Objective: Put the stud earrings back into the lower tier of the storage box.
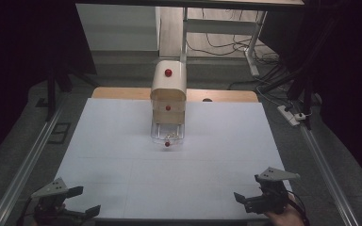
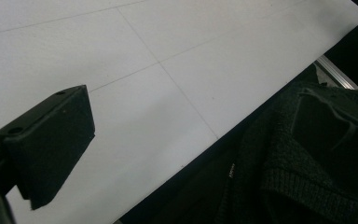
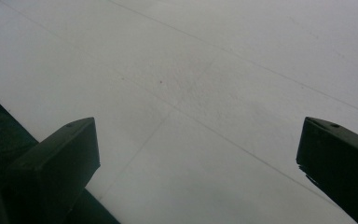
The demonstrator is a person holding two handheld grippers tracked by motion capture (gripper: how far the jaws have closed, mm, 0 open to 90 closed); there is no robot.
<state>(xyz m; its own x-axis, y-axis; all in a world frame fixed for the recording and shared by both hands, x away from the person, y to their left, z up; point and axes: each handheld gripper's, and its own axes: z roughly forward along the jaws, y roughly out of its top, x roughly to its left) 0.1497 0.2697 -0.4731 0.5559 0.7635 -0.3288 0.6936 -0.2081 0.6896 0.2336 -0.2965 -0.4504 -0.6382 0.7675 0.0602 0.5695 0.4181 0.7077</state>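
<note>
A small cream cabinet (image 1: 168, 87) with a rounded top stands at the far middle of the white table (image 1: 122, 155). It has red knobs on its top (image 1: 168, 72) and its middle drawer (image 1: 168, 108). Its lowest drawer (image 1: 167, 136) is pulled out toward me, red knob (image 1: 167, 143) in front; I cannot make out its contents. My left gripper (image 1: 87, 200) rests open at the near left corner, holding nothing. One of its black fingers (image 2: 51, 135) hangs over bare table. My right gripper (image 1: 247, 187) is open at the near right corner, its jaws wide apart (image 3: 200, 158) and nothing between them.
The table's near edge (image 2: 223, 135) runs close under both grippers, with a dark knit sleeve (image 2: 307, 154) beyond it. Metal rails (image 1: 33, 150) run along both sides of the table. Desk legs and cables (image 1: 245, 47) lie on the floor behind the cabinet.
</note>
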